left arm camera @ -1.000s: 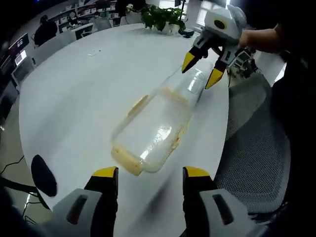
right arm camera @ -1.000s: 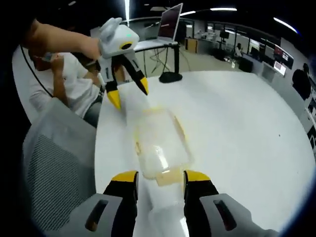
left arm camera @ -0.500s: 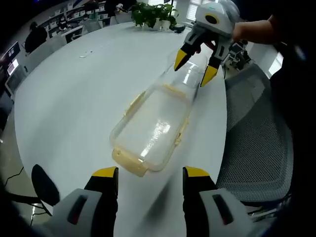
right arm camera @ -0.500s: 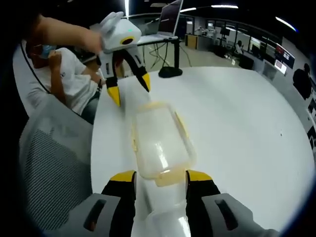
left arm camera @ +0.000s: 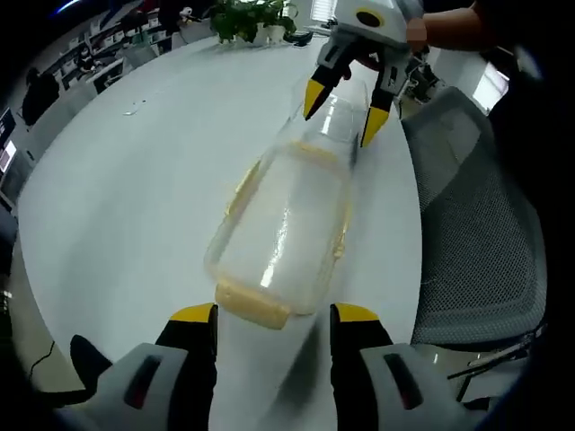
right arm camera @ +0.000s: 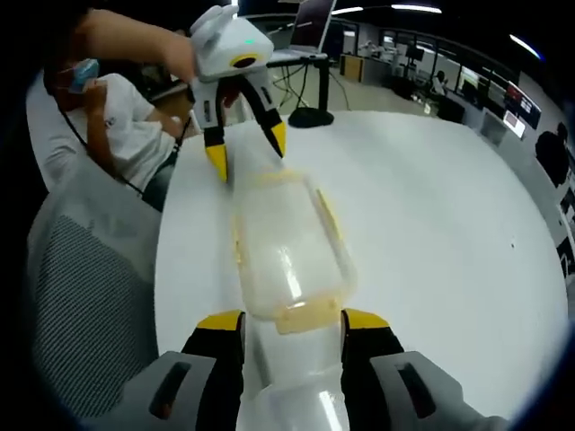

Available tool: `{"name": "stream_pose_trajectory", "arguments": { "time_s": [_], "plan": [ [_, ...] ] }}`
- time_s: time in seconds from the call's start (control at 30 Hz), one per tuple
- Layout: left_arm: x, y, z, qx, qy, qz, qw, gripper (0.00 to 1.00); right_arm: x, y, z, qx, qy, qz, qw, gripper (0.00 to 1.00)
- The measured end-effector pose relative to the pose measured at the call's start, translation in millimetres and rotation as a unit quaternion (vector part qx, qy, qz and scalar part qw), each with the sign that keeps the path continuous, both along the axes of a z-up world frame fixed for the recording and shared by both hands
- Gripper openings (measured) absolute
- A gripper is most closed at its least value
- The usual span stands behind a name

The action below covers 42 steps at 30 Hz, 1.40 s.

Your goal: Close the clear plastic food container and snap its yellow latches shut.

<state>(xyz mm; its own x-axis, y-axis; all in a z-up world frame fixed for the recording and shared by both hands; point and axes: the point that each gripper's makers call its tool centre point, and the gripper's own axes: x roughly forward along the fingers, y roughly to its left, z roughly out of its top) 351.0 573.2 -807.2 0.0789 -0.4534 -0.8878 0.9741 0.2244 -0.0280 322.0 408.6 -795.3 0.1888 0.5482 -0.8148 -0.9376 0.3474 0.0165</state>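
A clear plastic food container [left arm camera: 283, 224] with yellow latches [left arm camera: 253, 305] lies on the white round table [left arm camera: 117, 180]. Its clear lid [left arm camera: 340, 121] is folded out flat past the far end. My left gripper [left arm camera: 274, 316] stands open just short of the near end latch. The right gripper [left arm camera: 341, 109] hangs open over the lid, one fingertip on each side. In the right gripper view the container [right arm camera: 287, 247] lies ahead and the lid [right arm camera: 289, 377] runs between the wide-apart jaws of my right gripper [right arm camera: 292, 321]. The left gripper [right arm camera: 247, 151] is open above the far end.
A grey mesh chair [left arm camera: 476, 224] stands at the table's edge beside the container, also seen as the mesh chair [right arm camera: 81, 287]. A potted plant [left arm camera: 247, 18] is at the far rim. A seated person in a white shirt [right arm camera: 117, 135] and a black stand base [right arm camera: 310, 139] lie beyond.
Both grippers have drawn closer to the container's two ends, and they now line up along its length. Both stay open. The container has not visibly moved on the table.
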Motion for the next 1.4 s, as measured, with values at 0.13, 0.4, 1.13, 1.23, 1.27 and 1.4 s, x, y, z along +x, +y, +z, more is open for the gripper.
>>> {"name": "stream_pose_trajectory", "arguments": {
  "time_s": [0.13, 0.4, 1.13, 1.23, 1.27, 1.4],
  "plan": [
    [3.1, 0, -2.2, 0.007, -0.004, -0.016, 0.9998, 0.49, 1, 0, -1.4, -0.002, 0.001, 0.001, 1.0, 0.43],
    [7.6, 2, -6.8, 0.019, -0.015, -0.054, 0.9983, 0.44, 5, -1, -11.1, -0.021, -0.003, 0.006, 0.9998, 0.45],
    [8.5, -2, -16.6, 0.027, -0.024, -0.116, 0.9925, 0.45, 14, 1, -26.8, -0.054, -0.013, 0.037, 0.9978, 0.46],
    [9.0, -2, -20.3, 0.033, -0.024, -0.126, 0.9912, 0.44, 15, 1, -28.9, -0.055, -0.01, 0.037, 0.9977, 0.45],
    [7.7, -2, -21.3, 0.037, -0.019, -0.131, 0.9906, 0.44, 14, 2, -28.9, -0.054, -0.008, 0.039, 0.9977, 0.45],
    [6.1, 0, -26.1, 0.047, -0.022, -0.147, 0.9878, 0.42, 13, 4, -30.1, -0.049, 0.002, 0.039, 0.998, 0.41]
  ]
}}
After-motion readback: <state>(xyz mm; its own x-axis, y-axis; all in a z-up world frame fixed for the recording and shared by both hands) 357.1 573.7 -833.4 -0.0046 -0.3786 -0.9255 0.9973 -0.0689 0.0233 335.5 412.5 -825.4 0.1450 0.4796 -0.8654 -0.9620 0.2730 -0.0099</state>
